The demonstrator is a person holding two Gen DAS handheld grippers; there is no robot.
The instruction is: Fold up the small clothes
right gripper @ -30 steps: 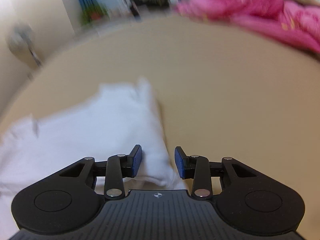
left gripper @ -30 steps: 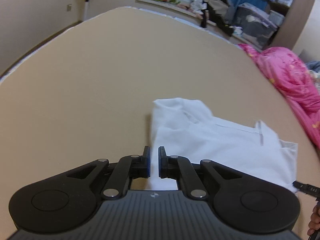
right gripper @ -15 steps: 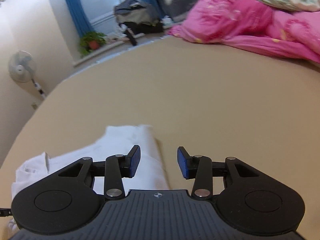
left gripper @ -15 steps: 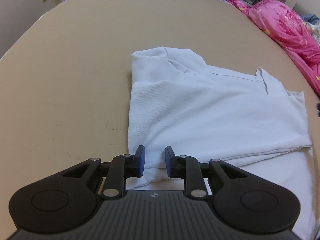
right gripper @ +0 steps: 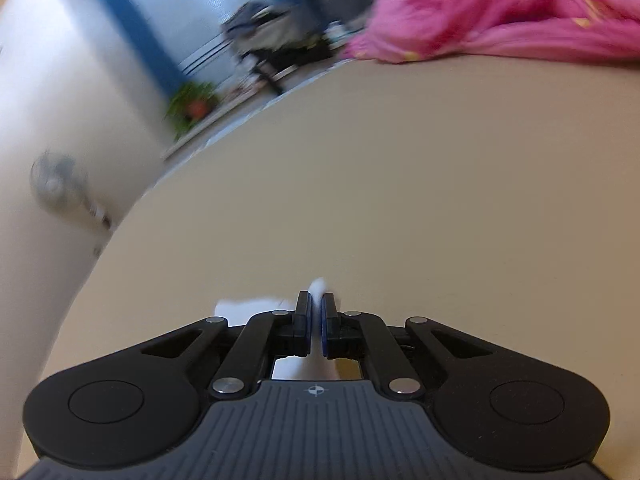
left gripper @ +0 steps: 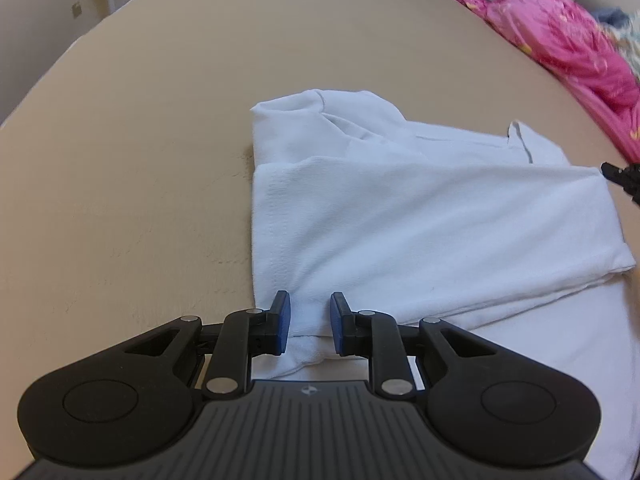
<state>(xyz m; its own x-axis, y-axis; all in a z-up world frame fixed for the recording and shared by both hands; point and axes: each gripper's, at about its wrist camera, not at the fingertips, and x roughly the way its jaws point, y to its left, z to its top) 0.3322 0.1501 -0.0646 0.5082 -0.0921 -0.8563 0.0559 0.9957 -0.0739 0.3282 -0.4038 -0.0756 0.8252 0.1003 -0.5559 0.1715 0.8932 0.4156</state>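
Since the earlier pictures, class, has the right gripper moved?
Yes. The right gripper has slid rightward off the white shirt toward the pink quilt; the shirt now shows only around its jaws, which have just closed on a pinch of it.

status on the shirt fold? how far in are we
Partly done: the white shirt lies on the tan surface with one layer already folded across it. In hand: the right gripper has just closed on a pinch of white cloth; the left gripper is open, fingers astride the near corner, not yet pinching. Left: the next fold, and it isn't a compact bundle yet.
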